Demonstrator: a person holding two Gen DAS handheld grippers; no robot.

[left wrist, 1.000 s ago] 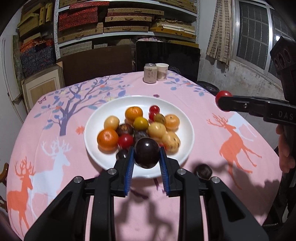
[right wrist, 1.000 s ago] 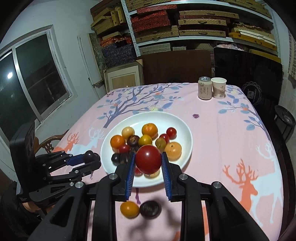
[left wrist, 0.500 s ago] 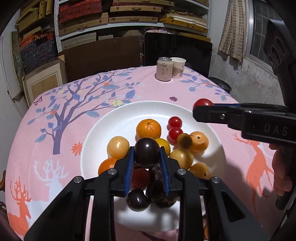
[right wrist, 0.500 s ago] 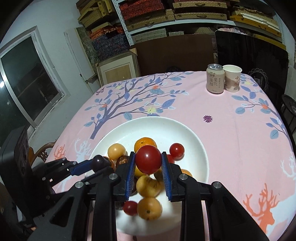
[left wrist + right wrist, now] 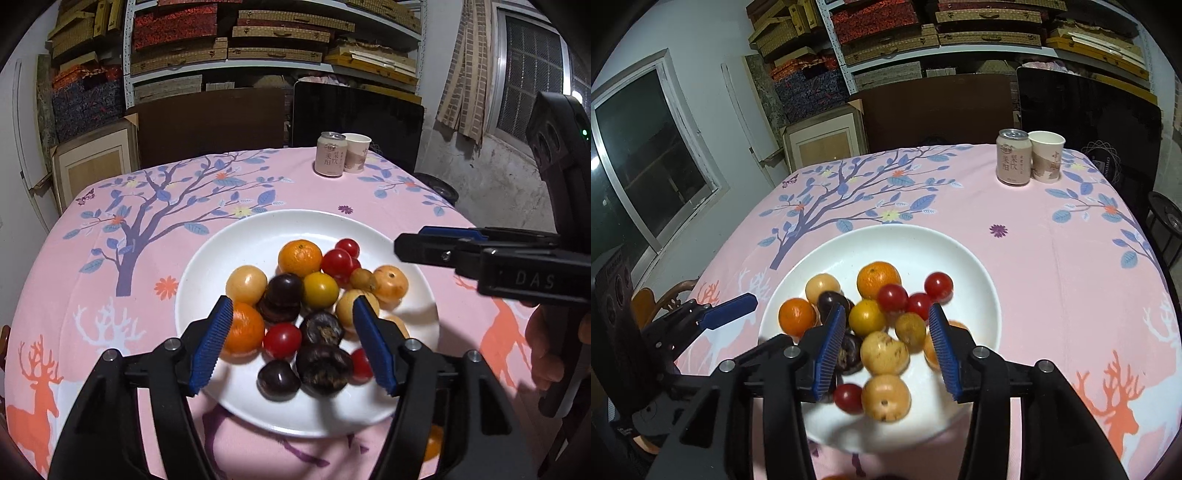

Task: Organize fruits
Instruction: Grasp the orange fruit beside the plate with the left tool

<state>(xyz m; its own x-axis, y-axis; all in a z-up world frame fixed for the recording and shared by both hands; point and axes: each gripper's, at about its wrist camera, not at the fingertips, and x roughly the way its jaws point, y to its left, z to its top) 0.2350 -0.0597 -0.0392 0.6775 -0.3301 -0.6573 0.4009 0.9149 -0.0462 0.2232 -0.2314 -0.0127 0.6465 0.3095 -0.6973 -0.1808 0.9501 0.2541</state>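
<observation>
Left wrist view: our left gripper hangs with jaws spread wide and empty, the heaped fruits on the white plate lying just ahead between and beyond them. Right wrist view: our right gripper gapes empty too, round glossy fruits directly below, nearer.

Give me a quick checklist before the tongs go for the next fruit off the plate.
1. Left tongs open, nothing held: ok.
2. Right tongs open, nothing held: ok.
3. Fruit all sits inside the white plate: ok.
4. An orange fruit lies on the tablecloth beside the plate's near rim: not ok, to be collected.
5. Drink can and paper cup stand far from the plate: ok.
6. More fruit off the plate: cannot tell.
</observation>
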